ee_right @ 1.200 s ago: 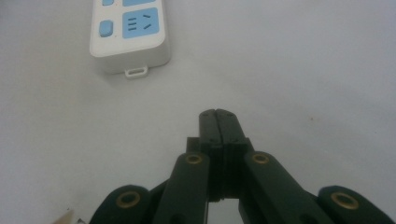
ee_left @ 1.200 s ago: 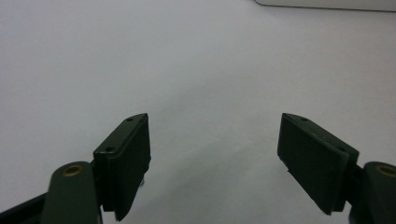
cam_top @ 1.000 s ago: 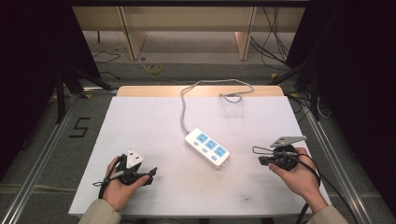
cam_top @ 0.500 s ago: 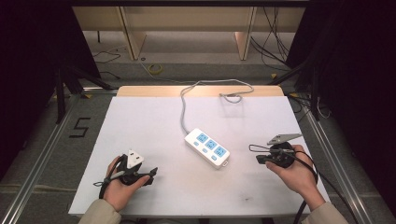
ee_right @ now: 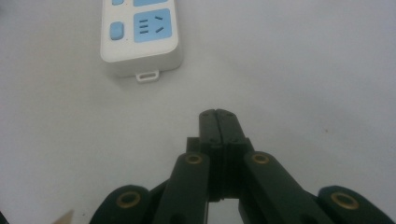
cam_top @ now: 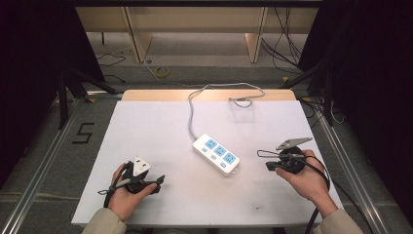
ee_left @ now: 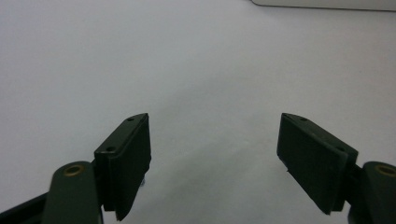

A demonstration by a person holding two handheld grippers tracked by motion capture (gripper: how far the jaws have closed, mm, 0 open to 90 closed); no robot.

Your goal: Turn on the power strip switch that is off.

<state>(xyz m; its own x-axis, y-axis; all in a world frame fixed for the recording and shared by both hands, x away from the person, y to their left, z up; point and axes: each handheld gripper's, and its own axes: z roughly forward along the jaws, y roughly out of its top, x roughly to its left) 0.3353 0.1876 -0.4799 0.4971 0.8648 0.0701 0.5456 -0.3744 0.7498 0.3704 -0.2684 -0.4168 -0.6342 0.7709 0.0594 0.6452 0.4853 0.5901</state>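
Note:
A white power strip point(cam_top: 215, 153) with three blue sockets lies at the table's middle, and its grey cable point(cam_top: 191, 112) runs to the back edge. My right gripper point(cam_top: 268, 165) rests to the strip's right, a short gap away. In the right gripper view that gripper point(ee_right: 218, 114) is shut on nothing, and the strip's end point(ee_right: 140, 42) lies just ahead. My left gripper point(cam_top: 158, 181) rests near the front left with a white block point(cam_top: 141, 165) on top of it. In the left gripper view it point(ee_left: 215, 121) stands open over bare table, with the strip's edge point(ee_left: 327, 3) far ahead.
The white table top point(cam_top: 160, 131) ends in a wooden strip point(cam_top: 146, 95) at the back. The cable makes a loop point(cam_top: 241, 101) near the back edge. Metal rails point(cam_top: 44, 161) run along both sides, and dark curtains hang beyond them.
My right gripper has edged slightly left toward the power strip. The left gripper and the strip have not moved.

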